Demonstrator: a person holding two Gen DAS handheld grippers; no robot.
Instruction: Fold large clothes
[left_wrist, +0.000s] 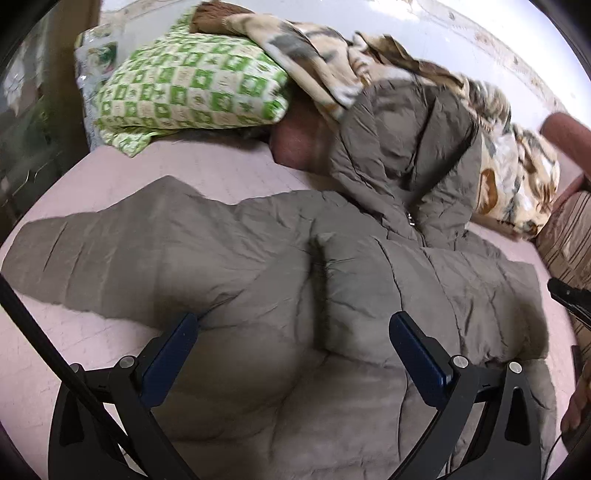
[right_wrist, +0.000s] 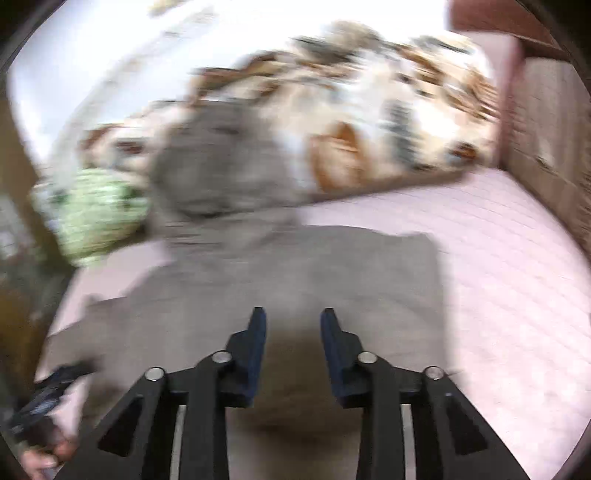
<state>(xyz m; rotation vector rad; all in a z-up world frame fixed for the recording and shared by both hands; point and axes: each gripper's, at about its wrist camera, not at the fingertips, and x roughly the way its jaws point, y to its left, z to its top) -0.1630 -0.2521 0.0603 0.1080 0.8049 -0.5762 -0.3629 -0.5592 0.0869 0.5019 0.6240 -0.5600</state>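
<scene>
A large grey-brown padded jacket (left_wrist: 258, 258) lies spread on a pink bed sheet (left_wrist: 92, 184), one sleeve stretched to the left, its hood leaning up against a patterned blanket. My left gripper (left_wrist: 293, 323) is open wide and empty, just above the jacket's body. The right wrist view is blurred by motion; it shows the same jacket (right_wrist: 295, 269) below my right gripper (right_wrist: 293, 315), which is open and empty over the jacket's lower part. The right gripper's tip also shows at the left wrist view's right edge (left_wrist: 569, 295).
A green-and-white checked pillow (left_wrist: 192, 85) lies at the bed's head on the left. A cream, brown and grey patterned blanket (left_wrist: 517, 173) is heaped along the far side, seen too in the right wrist view (right_wrist: 369, 122). A brown striped headboard or side panel (right_wrist: 546, 129) borders the bed on the right.
</scene>
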